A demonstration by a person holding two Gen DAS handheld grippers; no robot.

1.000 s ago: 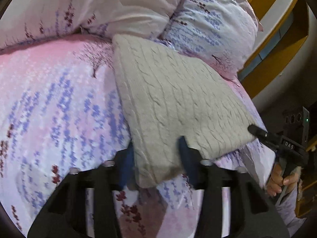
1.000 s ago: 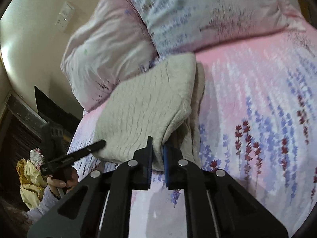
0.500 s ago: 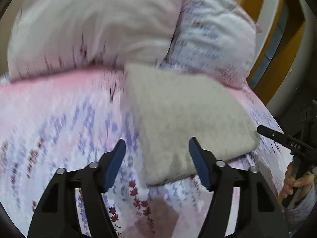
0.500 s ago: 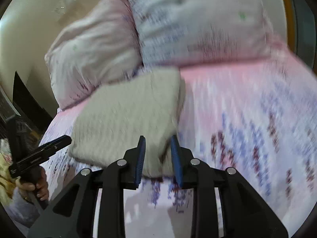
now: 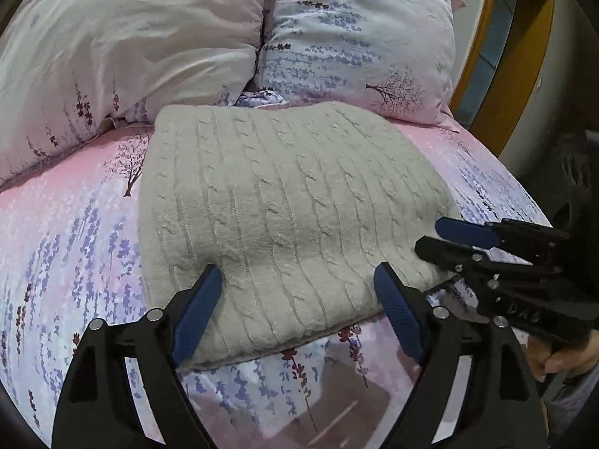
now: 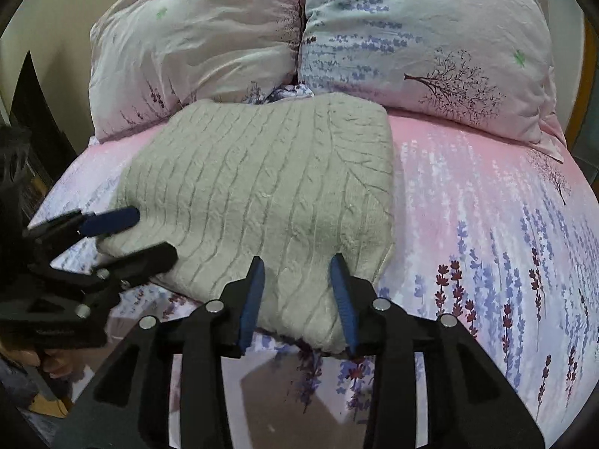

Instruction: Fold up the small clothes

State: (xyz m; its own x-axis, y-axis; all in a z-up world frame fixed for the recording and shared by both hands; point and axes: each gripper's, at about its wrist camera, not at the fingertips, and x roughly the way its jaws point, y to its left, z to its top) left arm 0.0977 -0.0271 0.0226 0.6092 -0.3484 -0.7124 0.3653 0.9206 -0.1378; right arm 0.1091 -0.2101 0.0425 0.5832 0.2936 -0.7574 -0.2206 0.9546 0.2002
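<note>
Home bedroom. Bed (image 5: 75, 247) has a pink sheet printed with lavender sprigs and trees. Two matching pillows (image 6: 423, 37) sit side by side at the head edge. Folded grey cable-knit sweater (image 5: 284, 217) lies on the sheet, its far edge up by the pillows. Cream wall (image 6: 56, 11) behind on the left, yellow wood frame (image 5: 468, 48) past the right edge.

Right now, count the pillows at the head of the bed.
2: a pale pink pillow on the left and a lavender-print pillow on the right, side by side behind the folded grey sweater. Others may be out of frame.
</note>
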